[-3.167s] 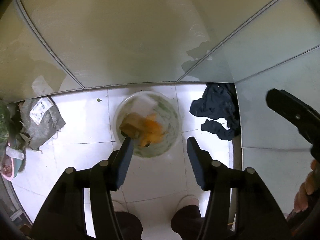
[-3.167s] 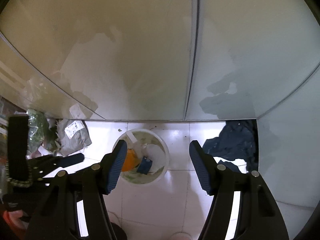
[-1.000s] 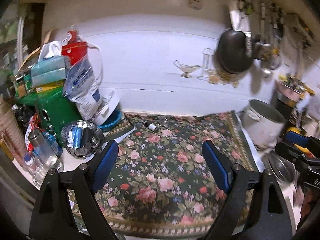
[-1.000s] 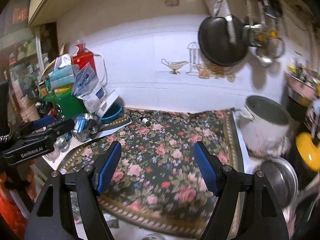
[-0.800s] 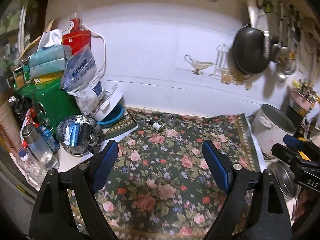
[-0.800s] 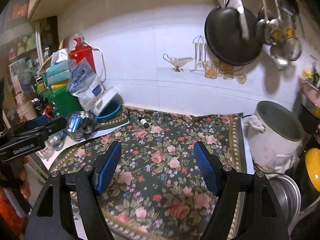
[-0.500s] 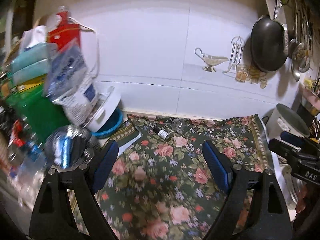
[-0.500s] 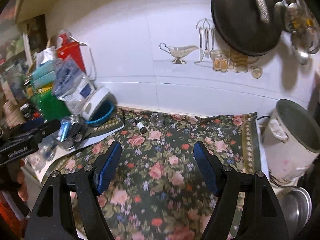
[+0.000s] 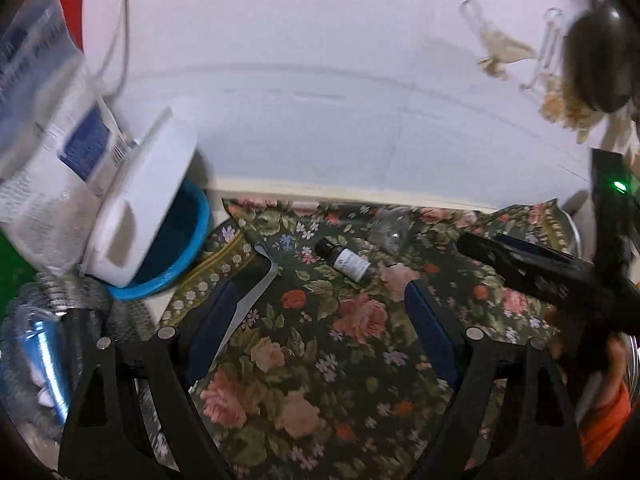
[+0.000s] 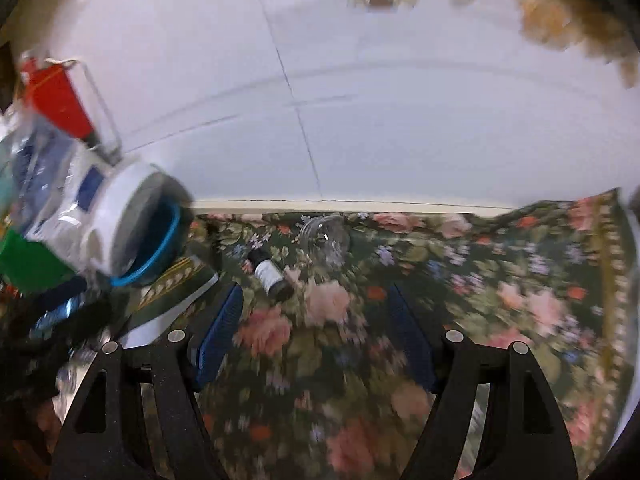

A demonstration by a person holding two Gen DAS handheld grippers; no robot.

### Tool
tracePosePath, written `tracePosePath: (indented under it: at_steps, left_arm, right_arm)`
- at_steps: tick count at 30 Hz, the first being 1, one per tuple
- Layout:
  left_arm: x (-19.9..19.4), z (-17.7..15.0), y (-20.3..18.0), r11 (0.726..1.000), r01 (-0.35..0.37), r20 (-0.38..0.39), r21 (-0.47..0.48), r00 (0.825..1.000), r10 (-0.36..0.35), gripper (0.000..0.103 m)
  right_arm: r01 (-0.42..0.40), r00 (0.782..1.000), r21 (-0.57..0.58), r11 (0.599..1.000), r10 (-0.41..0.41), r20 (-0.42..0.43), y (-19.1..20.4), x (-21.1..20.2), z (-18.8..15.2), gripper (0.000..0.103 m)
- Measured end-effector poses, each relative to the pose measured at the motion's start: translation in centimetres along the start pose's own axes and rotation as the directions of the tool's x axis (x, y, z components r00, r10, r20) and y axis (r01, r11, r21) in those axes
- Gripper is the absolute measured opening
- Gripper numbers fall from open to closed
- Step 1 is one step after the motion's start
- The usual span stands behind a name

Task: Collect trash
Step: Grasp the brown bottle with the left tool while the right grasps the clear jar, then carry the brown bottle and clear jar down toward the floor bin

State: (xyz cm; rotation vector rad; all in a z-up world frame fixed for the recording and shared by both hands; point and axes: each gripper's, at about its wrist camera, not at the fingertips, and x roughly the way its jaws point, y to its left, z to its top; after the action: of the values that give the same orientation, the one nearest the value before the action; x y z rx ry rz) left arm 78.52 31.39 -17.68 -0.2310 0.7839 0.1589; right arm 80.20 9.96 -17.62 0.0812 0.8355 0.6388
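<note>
You face a counter under a floral cloth (image 9: 320, 360) that runs back to a white tiled wall (image 9: 320, 80). A small dark bottle (image 9: 347, 261) lies on its side near the wall, beside crumpled clear plastic (image 10: 326, 234). Clutter crowds the left edge. Your left gripper (image 9: 320, 328) and right gripper (image 10: 316, 328) both stand wide, holding nothing.

black jaws (blue pads (image 9: 212, 330)), orange sleeve (image 9: 604, 420)
</note>
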Motion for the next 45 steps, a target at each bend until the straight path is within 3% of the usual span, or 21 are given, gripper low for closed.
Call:
tracePosePath:
  at_steps: [6,12,15,16,22,27,32,34,37,39,45]
  left_arm:
    - [4.2,0.1,1.3,1.000,0.008,-0.043,-0.016,0.999,-0.008,0.085]
    - [7.4,0.0,1.6,0.999,0.021,-0.092,-0.029,0.995,-0.024,0.085]
    - [8.7,0.1,1.3,0.999,0.036,-0.116,-0.036,0.992,-0.040,0.085]
    - [9.1,0.2,1.1,0.999,0.041,-0.122,-0.035,0.992,-0.045,0.085]
    - [12.0,0.6,-1.1,0.998,0.065,-0.161,-0.019,0.985,-0.067,0.085]
    - [15.3,1.0,-2.6,0.998,0.054,-0.185,-0.037,0.981,-0.060,0.084]
    - [18.0,1.2,-3.1,0.998,-0.020,-0.206,-0.065,0.979,0.006,0.062]
    - [18.3,1.2,-3.3,0.997,-0.042,-0.210,-0.063,0.977,0.028,0.047]
    - [18.1,0.8,-3.3,0.997,-0.046,-0.206,-0.062,0.978,0.032,0.032]
    - [17.6,0.3,-3.3,0.998,-0.035,-0.210,-0.051,0.977,0.023,0.027]
    - [15.2,-1.7,-4.0,1.000,0.022,-0.236,-0.018,0.971,-0.026,0.027]
  right_arm:
    - [-0.021,0.997,0.061,0.998,0.026,-0.071,-1.4,8.3,2.3,0.071]
    - [-0.054,0.989,0.122,0.991,0.070,-0.129,-2.5,13.0,2.9,0.071]
    - [-0.064,0.986,0.103,0.993,0.078,-0.146,-2.3,13.6,2.8,0.052]
    - [-0.073,0.985,0.101,0.992,0.088,-0.151,-2.3,13.8,2.8,0.051]
    - [-0.043,0.993,0.076,0.996,0.051,-0.104,-3.1,10.8,1.6,0.051]
    - [0.072,0.997,0.062,0.996,-0.070,-0.040,-4.8,5.4,-0.1,0.051]
    - [0.121,0.993,0.106,0.987,-0.120,-0.017,-7.4,0.9,-1.4,0.051]
    - [0.137,0.991,0.129,0.982,-0.136,-0.016,-8.0,0.2,-1.5,0.051]
    - [0.140,0.990,0.172,0.975,-0.140,-0.010,-8.5,-1.1,-2.2,0.051]
    - [0.144,0.989,0.192,0.971,-0.146,-0.006,-9.2,-2.0,-2.6,0.051]
    - [0.139,0.989,0.215,0.967,-0.146,0.016,-8.9,-3.6,-3.4,0.051]
